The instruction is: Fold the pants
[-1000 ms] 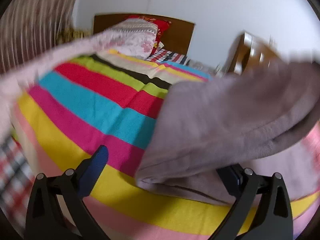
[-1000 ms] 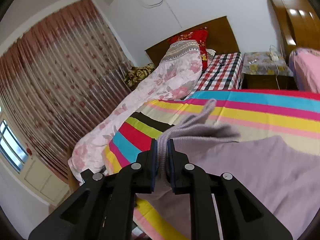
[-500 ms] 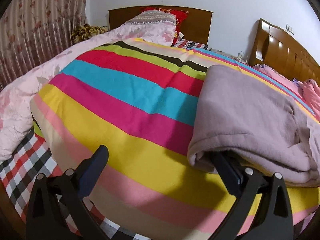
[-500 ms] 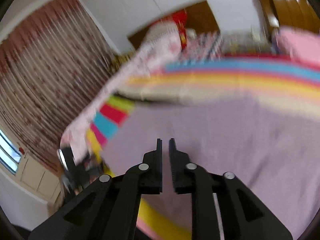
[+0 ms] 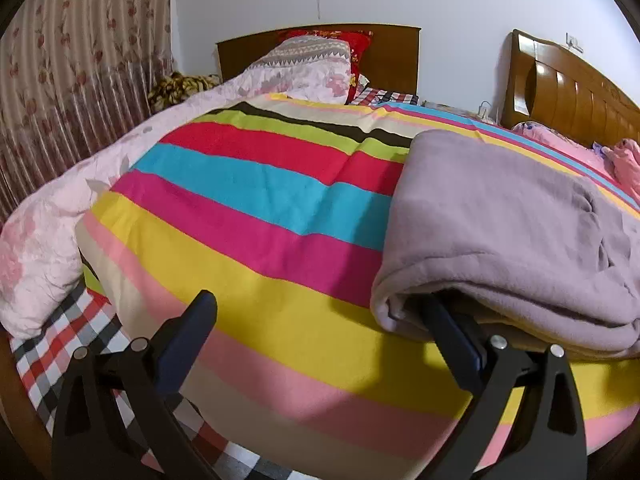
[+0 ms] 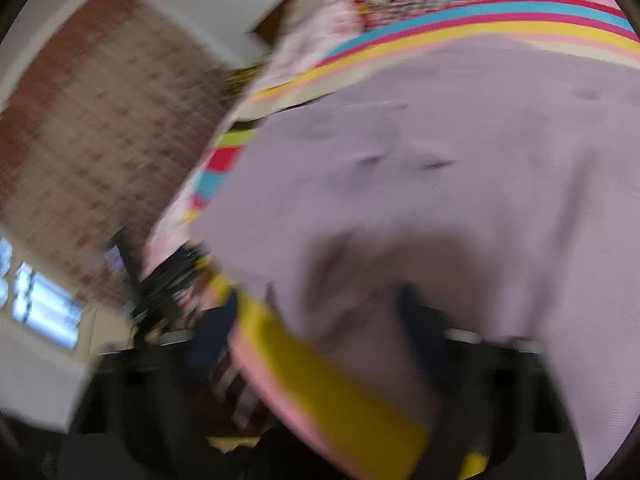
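The mauve fleece pants (image 5: 508, 232) lie folded over in layers on the striped bedspread (image 5: 256, 216), at the right of the left wrist view. My left gripper (image 5: 320, 328) is open wide; its right finger (image 5: 448, 332) is tucked under the near folded edge, its left finger (image 5: 188, 328) is over bare bedspread. The right wrist view is blurred by motion; the pants (image 6: 420, 168) fill most of it. My right gripper (image 6: 320, 328) appears open with its fingers apart at the pants' near edge, holding nothing.
A pale floral quilt (image 5: 52, 236) lies along the bed's left side, with pillows (image 5: 308, 64) at the wooden headboard (image 5: 392, 56). A second headboard (image 5: 568, 96) and pink bedding (image 5: 624, 164) are at the right. Curtains (image 5: 72, 92) hang at the left.
The right gripper let go of the pants edge, dropped to the pants' near edge and opened. The pants settled folded on the bed. The left gripper stayed open.
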Action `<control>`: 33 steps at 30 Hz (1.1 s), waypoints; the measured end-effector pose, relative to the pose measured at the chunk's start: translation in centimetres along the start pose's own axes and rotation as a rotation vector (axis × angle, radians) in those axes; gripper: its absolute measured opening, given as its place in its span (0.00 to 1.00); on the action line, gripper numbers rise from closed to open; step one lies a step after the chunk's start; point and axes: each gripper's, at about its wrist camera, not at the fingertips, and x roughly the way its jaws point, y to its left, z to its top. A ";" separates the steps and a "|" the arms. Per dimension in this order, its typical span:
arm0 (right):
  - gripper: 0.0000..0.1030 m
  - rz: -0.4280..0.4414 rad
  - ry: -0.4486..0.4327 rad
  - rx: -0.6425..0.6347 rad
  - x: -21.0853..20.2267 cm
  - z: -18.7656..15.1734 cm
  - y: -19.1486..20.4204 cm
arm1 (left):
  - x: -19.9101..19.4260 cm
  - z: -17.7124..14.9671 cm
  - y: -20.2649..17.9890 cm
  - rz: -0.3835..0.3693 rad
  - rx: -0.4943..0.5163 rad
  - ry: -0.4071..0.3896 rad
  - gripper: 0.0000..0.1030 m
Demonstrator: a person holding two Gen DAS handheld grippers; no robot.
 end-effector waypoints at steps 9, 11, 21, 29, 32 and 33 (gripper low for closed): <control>0.76 0.019 0.051 0.160 1.7 2.1 -0.6 | 0.2 0.0 0.6 -0.045 -0.036 -0.002 0.99; 0.53 0.088 0.087 0.184 3.3 2.5 -0.7 | 0.3 -0.1 0.7 -0.053 -0.049 -0.003 0.99; 0.16 -0.047 -0.052 0.016 2.7 3.3 1.5 | -0.1 0.3 0.2 -0.031 0.009 -0.003 0.99; 0.16 -0.129 -0.170 -0.123 -2.5 5.1 2.8 | -1.2 0.4 -1.1 0.024 0.112 0.003 0.99; 0.16 -0.137 -0.054 -0.039 0.7 3.7 -0.3 | -0.5 0.3 -0.3 -0.001 0.059 0.025 0.99; 0.16 -0.133 -0.028 -0.003 1.6 3.0 -1.5 | -0.3 0.4 0.1 -0.020 0.032 0.040 0.99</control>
